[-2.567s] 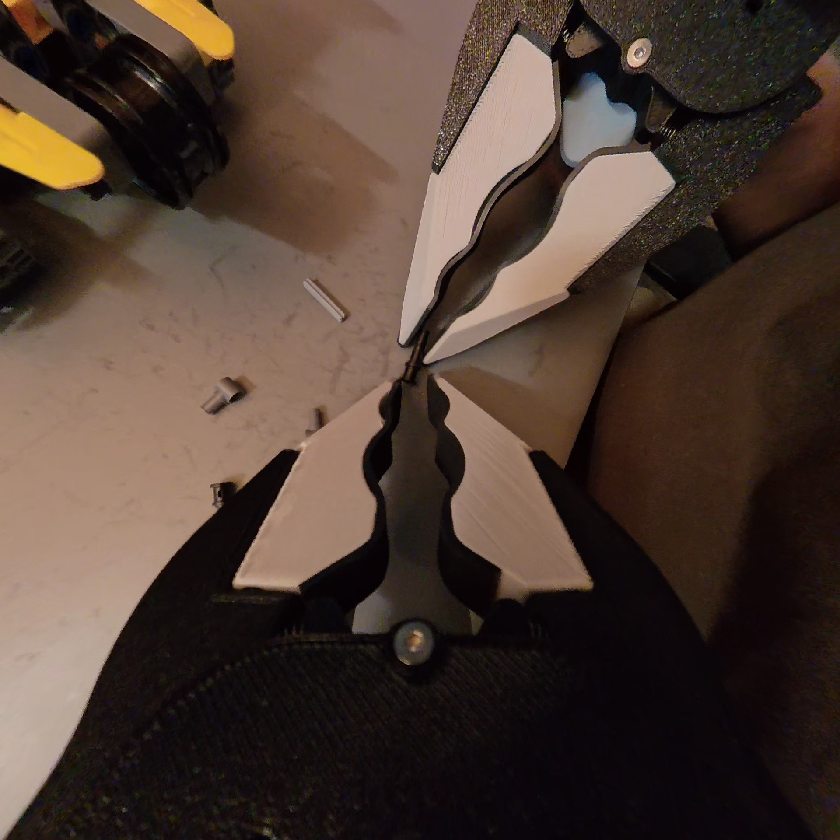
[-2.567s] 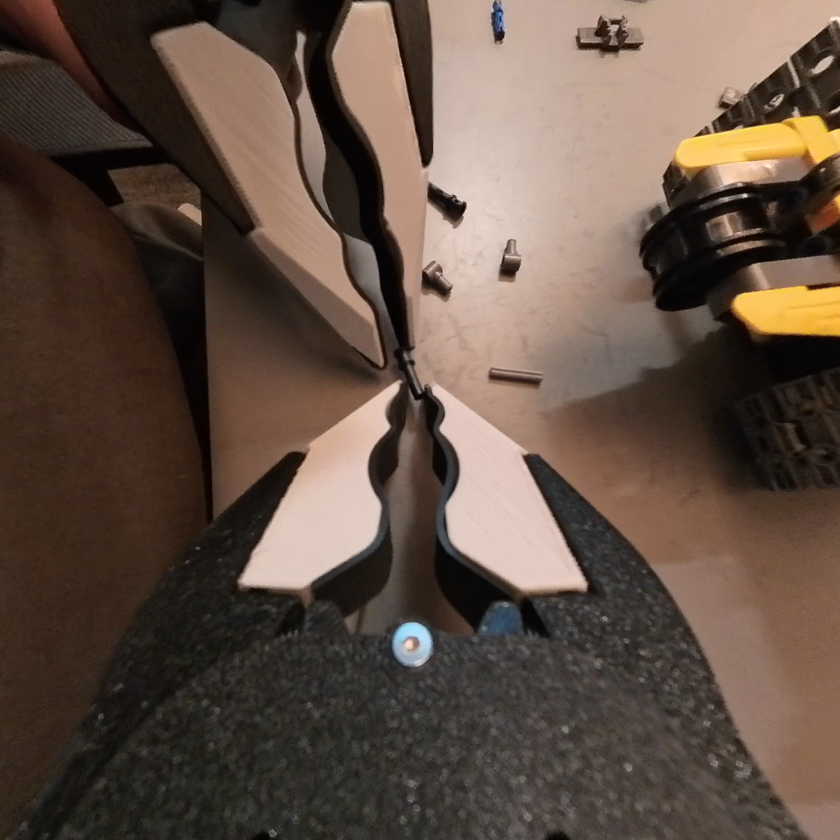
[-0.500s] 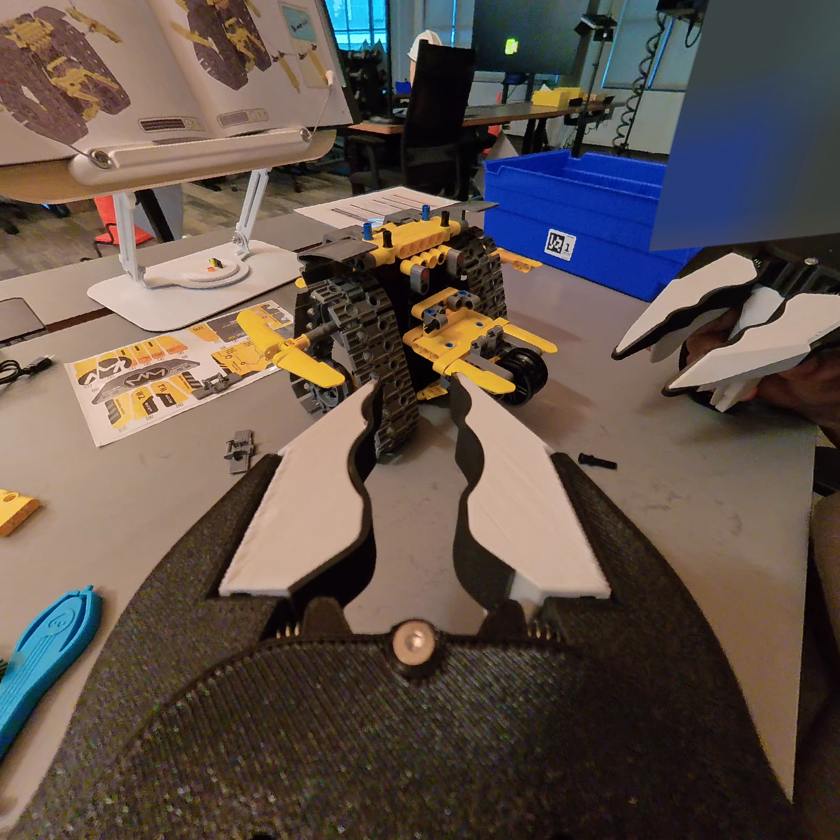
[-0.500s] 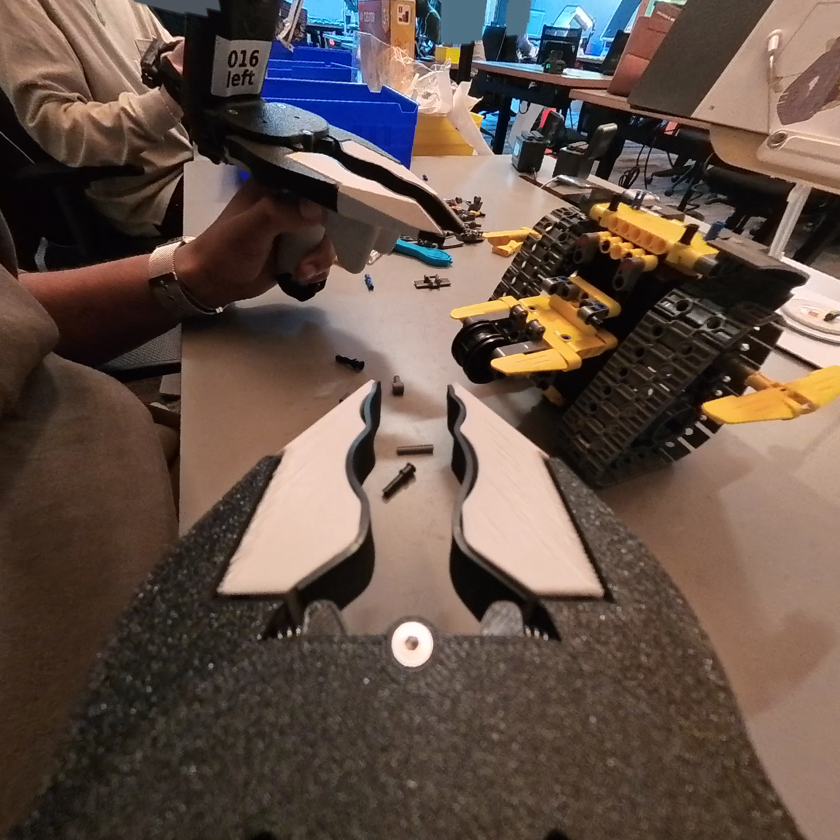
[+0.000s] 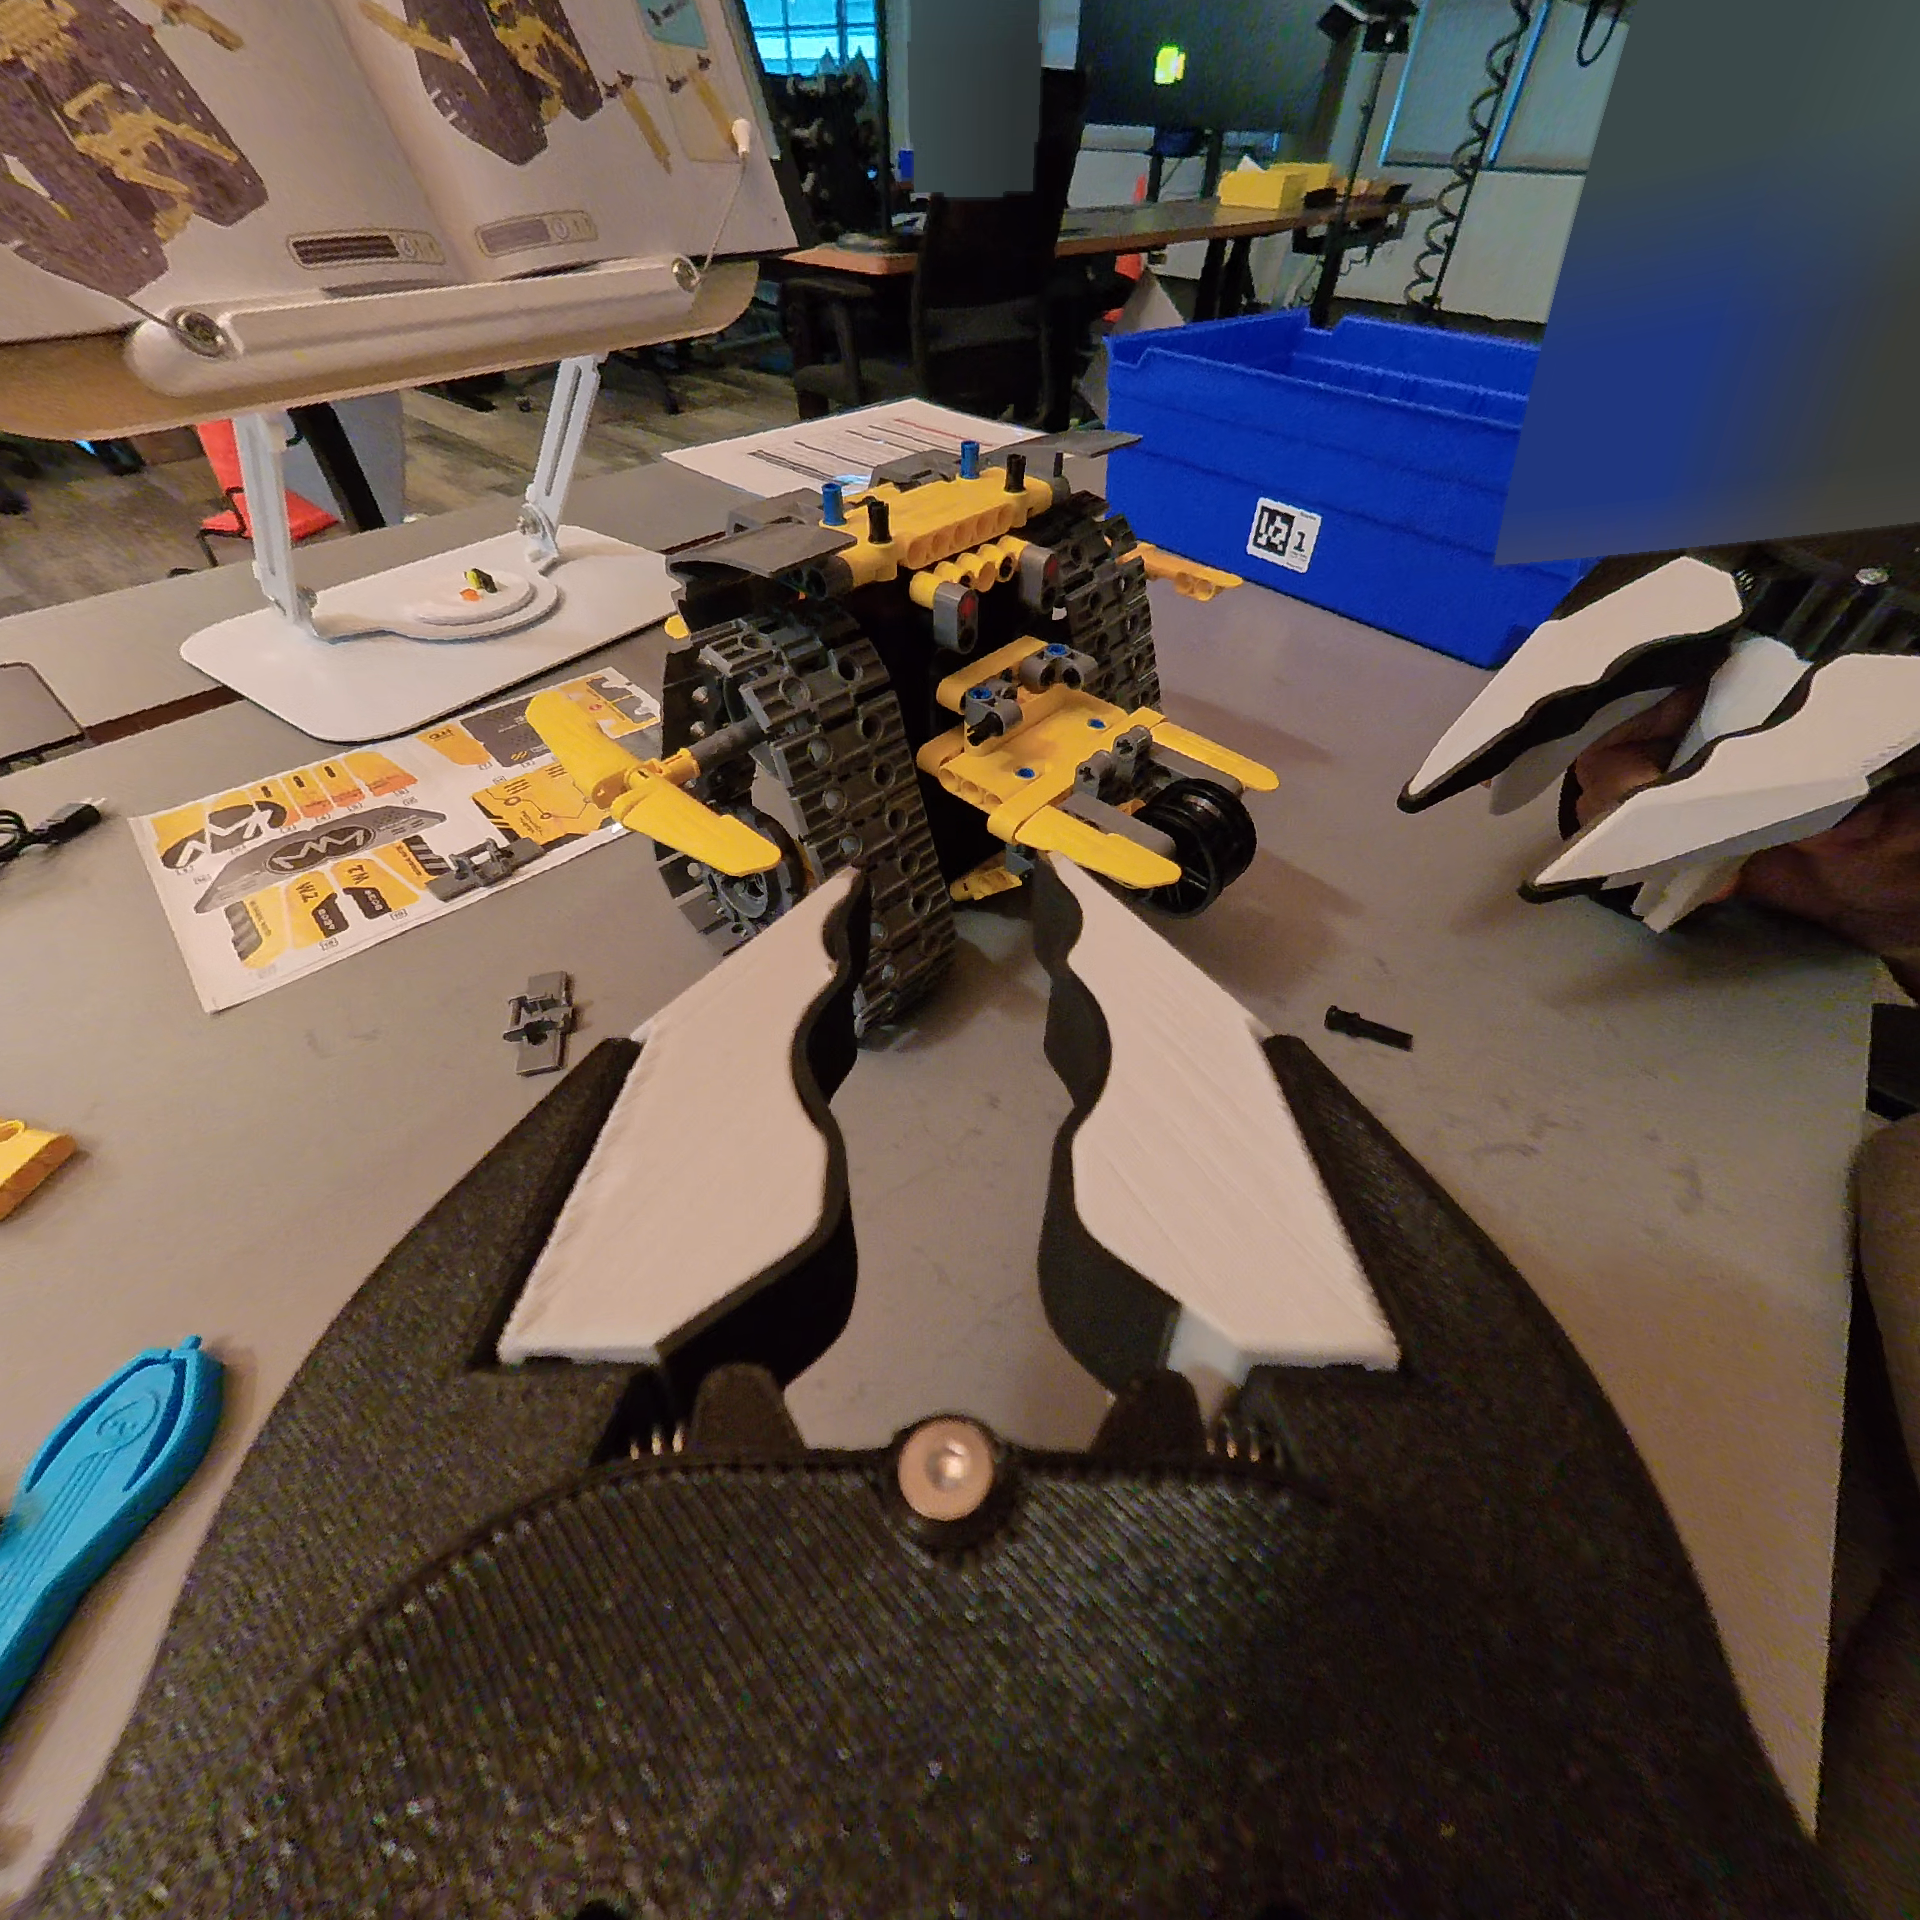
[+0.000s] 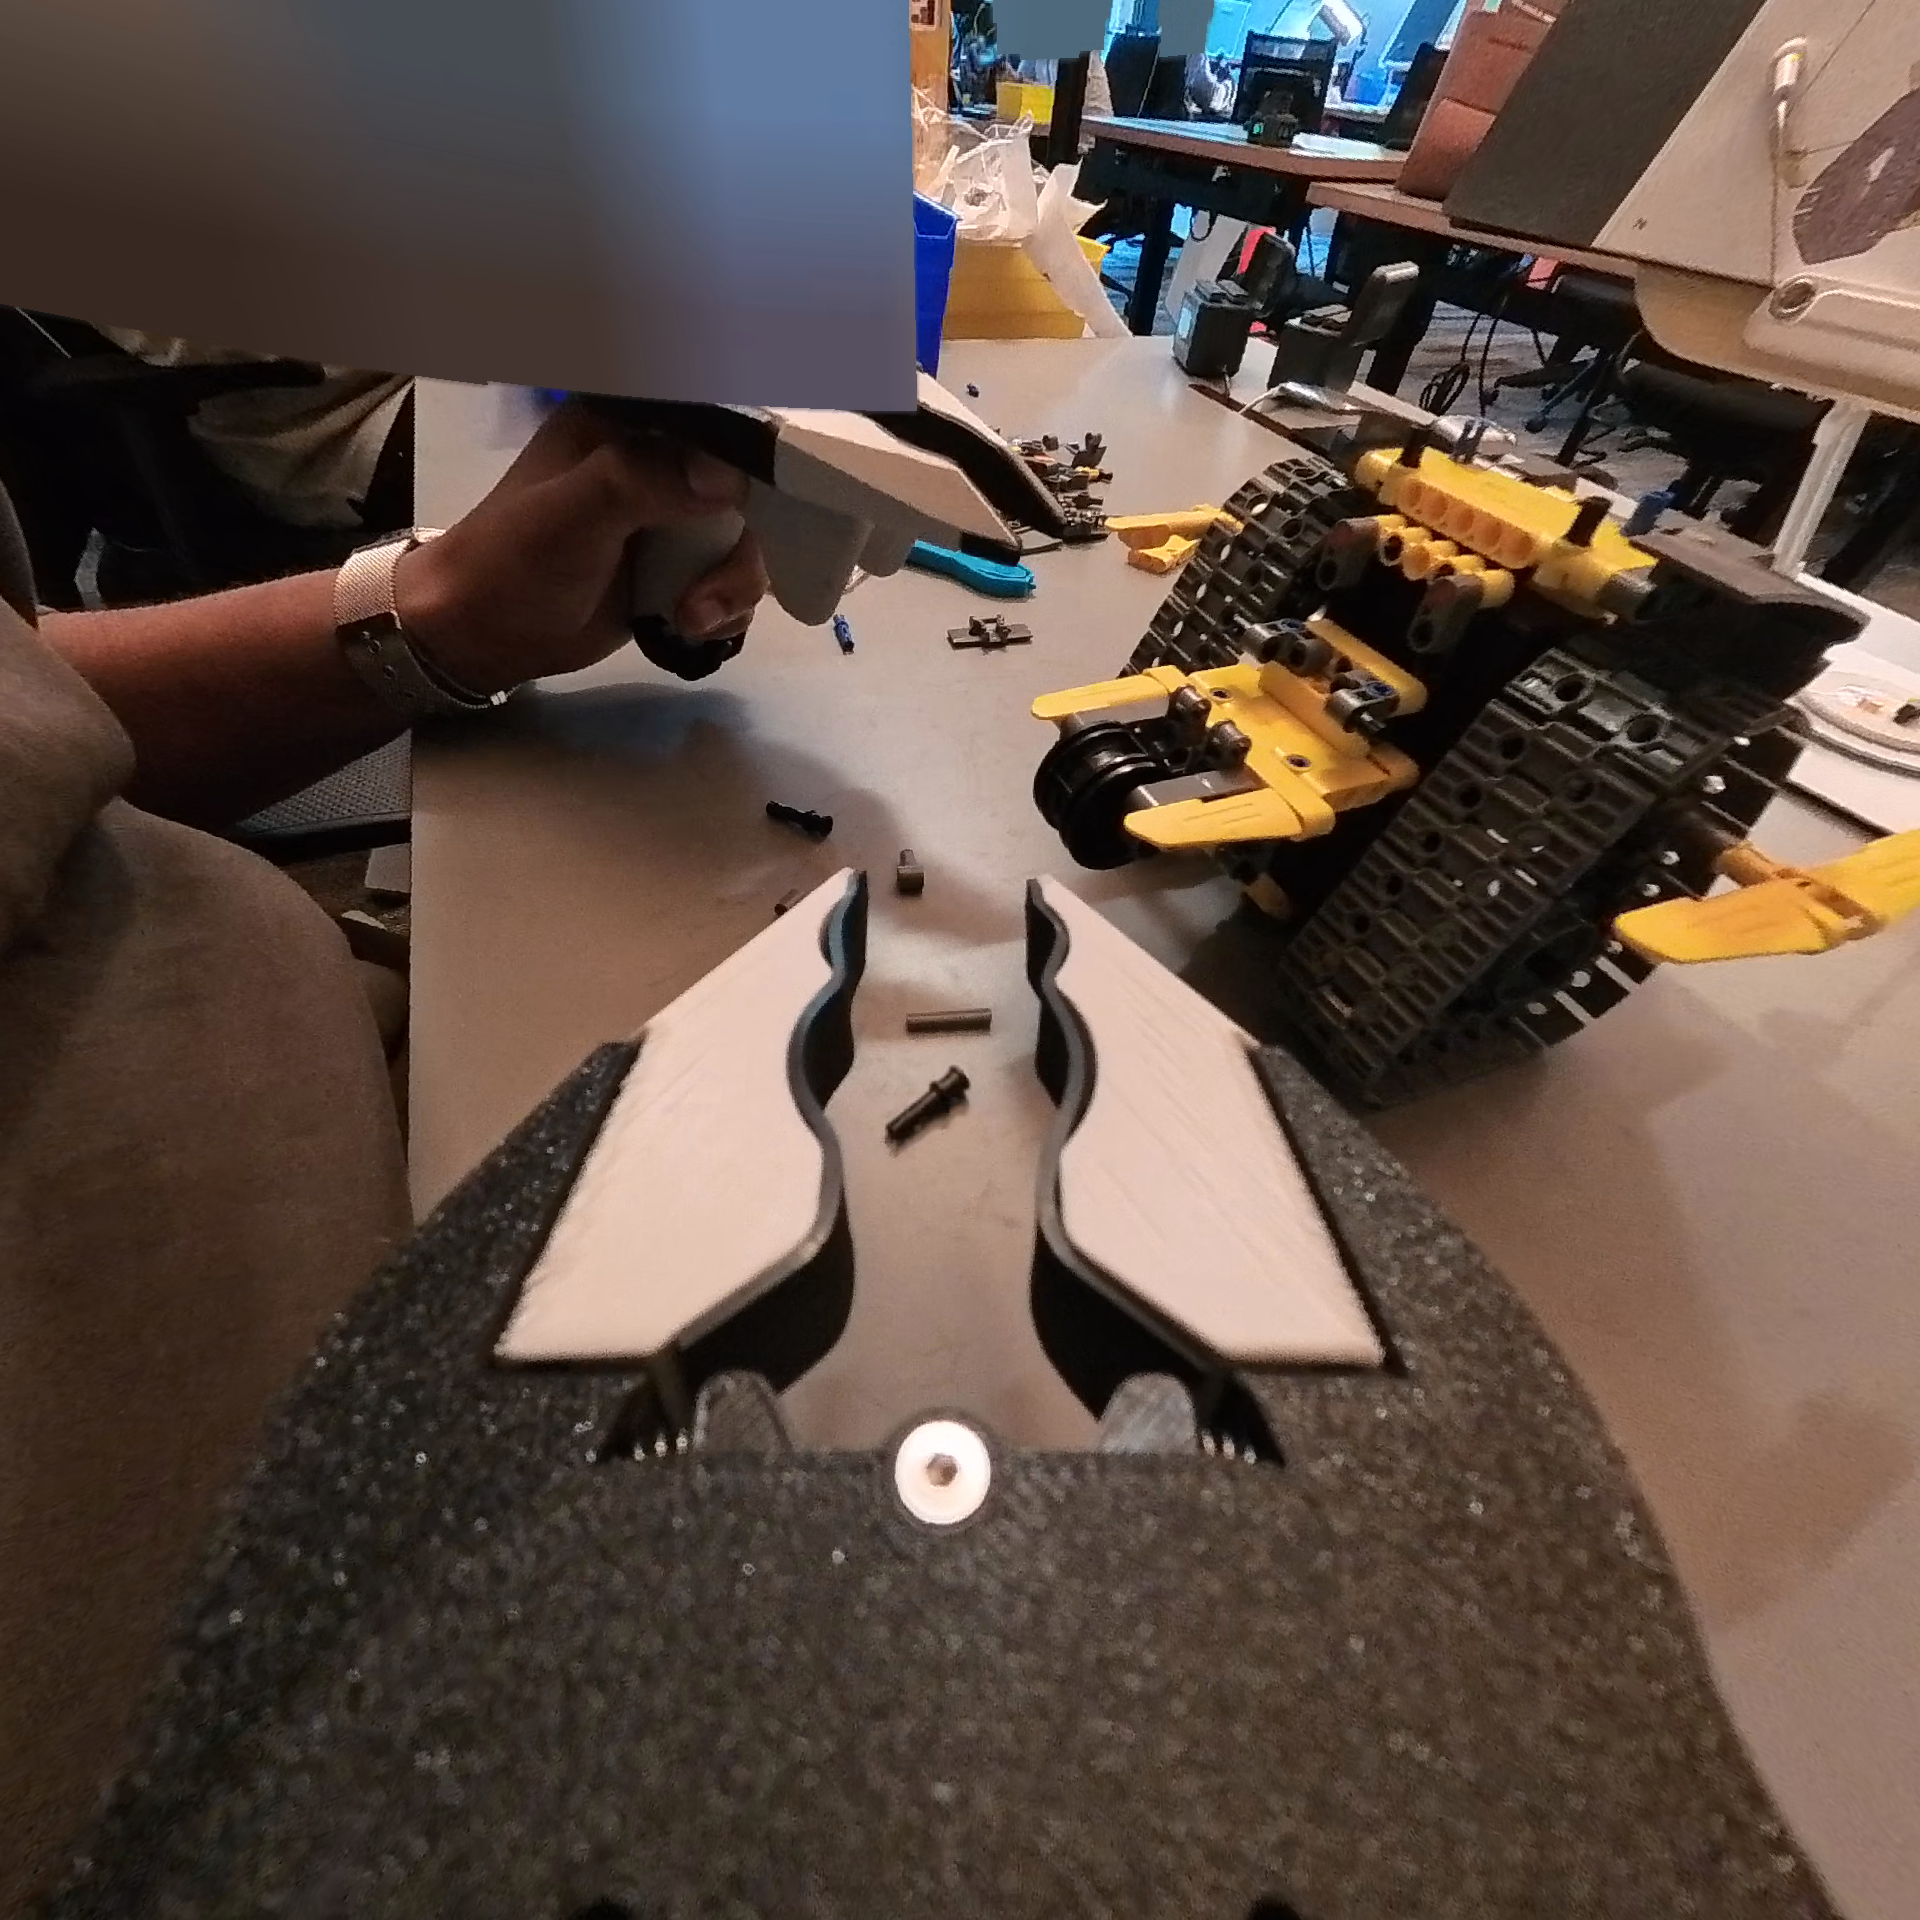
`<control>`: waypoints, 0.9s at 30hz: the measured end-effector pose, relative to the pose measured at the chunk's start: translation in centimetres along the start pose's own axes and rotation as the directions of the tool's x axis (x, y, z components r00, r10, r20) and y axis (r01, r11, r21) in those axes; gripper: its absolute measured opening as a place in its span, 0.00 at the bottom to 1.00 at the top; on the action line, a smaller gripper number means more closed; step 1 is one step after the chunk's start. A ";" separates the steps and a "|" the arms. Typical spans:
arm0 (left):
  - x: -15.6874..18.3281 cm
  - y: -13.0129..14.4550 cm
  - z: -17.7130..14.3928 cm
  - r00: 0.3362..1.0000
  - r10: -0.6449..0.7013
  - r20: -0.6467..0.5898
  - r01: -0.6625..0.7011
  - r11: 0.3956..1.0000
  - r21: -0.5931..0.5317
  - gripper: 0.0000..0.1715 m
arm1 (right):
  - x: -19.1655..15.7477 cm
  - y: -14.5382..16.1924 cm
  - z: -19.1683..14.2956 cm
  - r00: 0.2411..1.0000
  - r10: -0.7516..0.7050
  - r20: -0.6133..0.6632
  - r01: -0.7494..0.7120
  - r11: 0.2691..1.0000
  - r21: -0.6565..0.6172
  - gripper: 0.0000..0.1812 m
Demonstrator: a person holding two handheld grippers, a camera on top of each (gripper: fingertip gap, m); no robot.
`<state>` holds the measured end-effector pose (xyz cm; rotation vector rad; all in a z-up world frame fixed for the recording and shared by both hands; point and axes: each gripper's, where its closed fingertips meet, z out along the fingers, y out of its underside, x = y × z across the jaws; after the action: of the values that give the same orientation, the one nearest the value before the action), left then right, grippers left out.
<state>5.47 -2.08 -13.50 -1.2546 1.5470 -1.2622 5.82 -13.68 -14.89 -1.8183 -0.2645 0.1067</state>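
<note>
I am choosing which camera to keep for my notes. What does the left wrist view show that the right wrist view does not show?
Only the left wrist view shows the sticker sheet and the blue bin.

Only the right wrist view shows the short grey axle and a black pin lying between the fingers of the open right gripper, and a hand on the other gripper's handle.

Both show the yellow tracked model, the grey table and the blue tool. The left gripper is open too, empty.

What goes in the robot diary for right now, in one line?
left gripper: open, empty, facing tracked brick vehicle | right gripper: open, empty, over black pin and grey axle
</note>
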 end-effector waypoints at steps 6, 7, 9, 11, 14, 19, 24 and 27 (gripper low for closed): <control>0.0 0.1 0.1 1.000 0.006 0.002 -0.006 1.000 -0.007 0.17 | 0.0 0.0 0.0 1.000 -0.001 0.000 0.001 1.000 0.000 0.17; 0.0 0.2 0.1 1.000 0.006 0.003 -0.006 1.000 -0.009 0.17 | 0.0 0.0 0.0 1.000 -0.001 0.000 0.001 1.000 0.000 0.17; 0.0 0.3 0.2 1.000 0.004 0.000 -0.004 1.000 -0.017 0.18 | 0.0 0.0 0.0 1.000 -0.002 -0.001 0.002 1.000 -0.001 0.17; 0.0 0.4 0.2 1.000 0.007 0.001 -0.007 1.000 -0.022 0.18 | 0.0 0.0 0.0 1.000 -0.002 0.000 0.002 1.000 -0.001 0.17; 0.0 0.3 0.2 1.000 0.015 0.007 -0.015 1.000 -0.019 0.18 | 0.0 0.0 0.0 1.000 -0.003 -0.001 0.003 1.000 -0.001 0.17; 0.0 0.4 0.2 1.000 0.016 0.006 -0.016 1.000 -0.023 0.18 | -0.1 0.0 0.0 1.000 -0.004 -0.002 0.004 1.000 -0.002 0.17; 0.0 0.4 0.2 1.000 0.018 0.008 -0.018 1.000 -0.025 0.18 | -0.1 0.1 0.0 1.000 -0.006 -0.003 0.006 1.000 -0.005 0.17; 0.0 0.4 0.2 1.000 0.019 0.010 -0.019 1.000 -0.025 0.18 | -0.1 0.1 0.0 1.000 -0.005 -0.003 0.005 1.000 -0.004 0.17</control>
<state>5.60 -2.08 -13.92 -1.2572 1.5680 -1.2259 5.77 -13.71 -14.97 -1.8221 -0.2670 0.1003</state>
